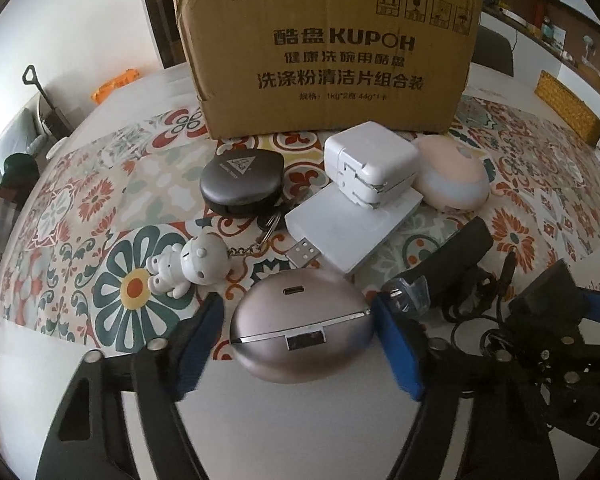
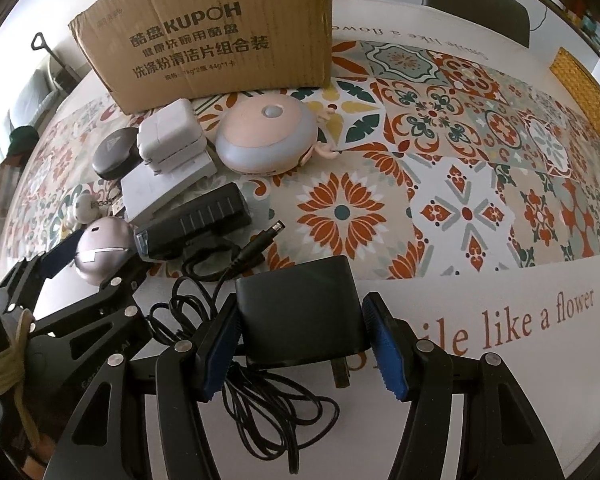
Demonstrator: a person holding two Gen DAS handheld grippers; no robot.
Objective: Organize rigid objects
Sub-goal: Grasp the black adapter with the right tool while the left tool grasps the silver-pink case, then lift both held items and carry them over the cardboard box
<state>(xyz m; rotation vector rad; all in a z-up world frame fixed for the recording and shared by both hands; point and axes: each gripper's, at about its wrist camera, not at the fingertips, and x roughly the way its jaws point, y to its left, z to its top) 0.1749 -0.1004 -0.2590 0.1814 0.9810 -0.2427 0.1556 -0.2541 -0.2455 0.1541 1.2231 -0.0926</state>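
A cardboard box (image 1: 328, 52) stands at the back of the table; it also shows in the right wrist view (image 2: 216, 36). My left gripper (image 1: 300, 344) is open around a silver oval earbud case (image 1: 304, 328), the right pad touching it and the left pad a little apart. My right gripper (image 2: 300, 348) is open around a black power adapter (image 2: 300, 312) with a coiled cable (image 2: 260, 396), both pads close to its sides. Between case and box lie a white charger cube (image 1: 370, 164) on a flat white USB device (image 1: 348, 228), a dark case (image 1: 240, 184), a pink round lamp (image 1: 452, 172), and a white bear keychain (image 1: 192, 268).
A black bar-shaped device (image 2: 196, 224) lies between the two grippers. The patterned tablecloth (image 2: 460, 152) stretches to the right. A yellow woven box (image 2: 584, 96) sits at the far right edge. A dark chair (image 2: 476, 4) stands behind the table.
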